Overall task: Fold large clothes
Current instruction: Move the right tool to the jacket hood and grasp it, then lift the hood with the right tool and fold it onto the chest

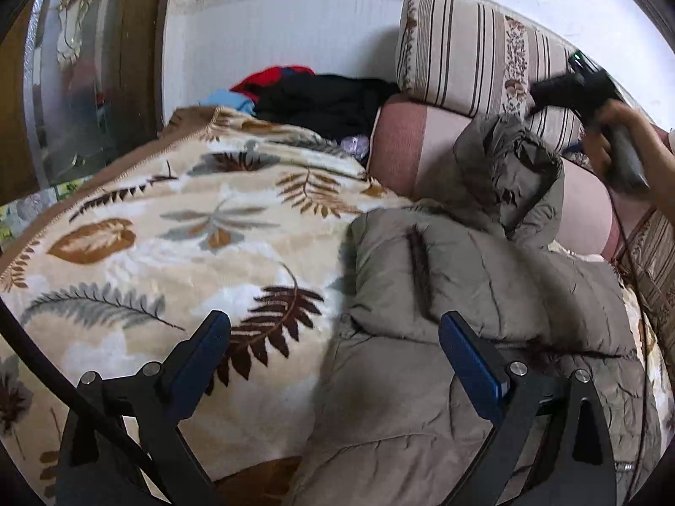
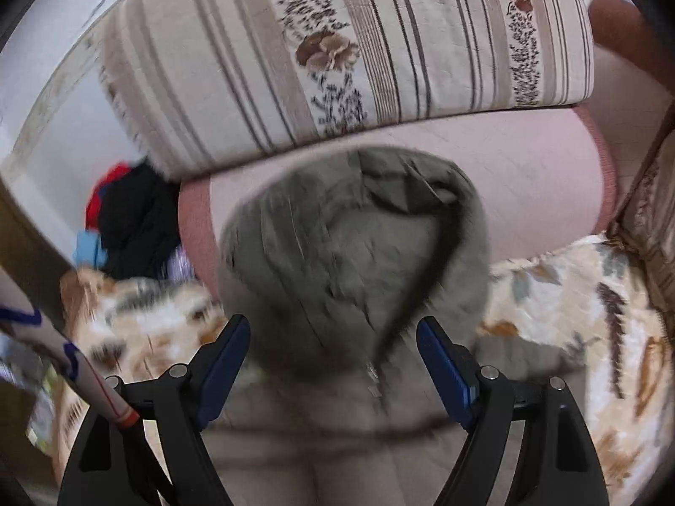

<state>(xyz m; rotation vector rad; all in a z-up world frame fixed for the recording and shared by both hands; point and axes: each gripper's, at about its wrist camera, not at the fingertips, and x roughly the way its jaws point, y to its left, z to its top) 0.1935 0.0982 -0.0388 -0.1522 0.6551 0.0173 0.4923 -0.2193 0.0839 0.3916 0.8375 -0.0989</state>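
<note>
A grey-olive padded hooded jacket [image 1: 476, 295] lies on a leaf-patterned blanket [image 1: 168, 227] on a sofa. Its hood [image 1: 510, 173] props up against a pink cushion. My left gripper [image 1: 333, 329] is open and empty, hovering above the jacket's left edge. In the right wrist view my right gripper [image 2: 333, 333] is open and empty, just in front of the hood [image 2: 350, 244], with the zipper [image 2: 373, 375] between the fingers. The right gripper's body also shows in the left wrist view [image 1: 590, 97], held by a hand above the hood.
A striped floral back cushion [image 1: 472, 50] sits above the pink cushion [image 1: 405, 143]. A pile of black, red and blue clothes [image 1: 312, 97] lies at the sofa's far corner by the white wall. A wooden door frame [image 1: 126, 42] stands left.
</note>
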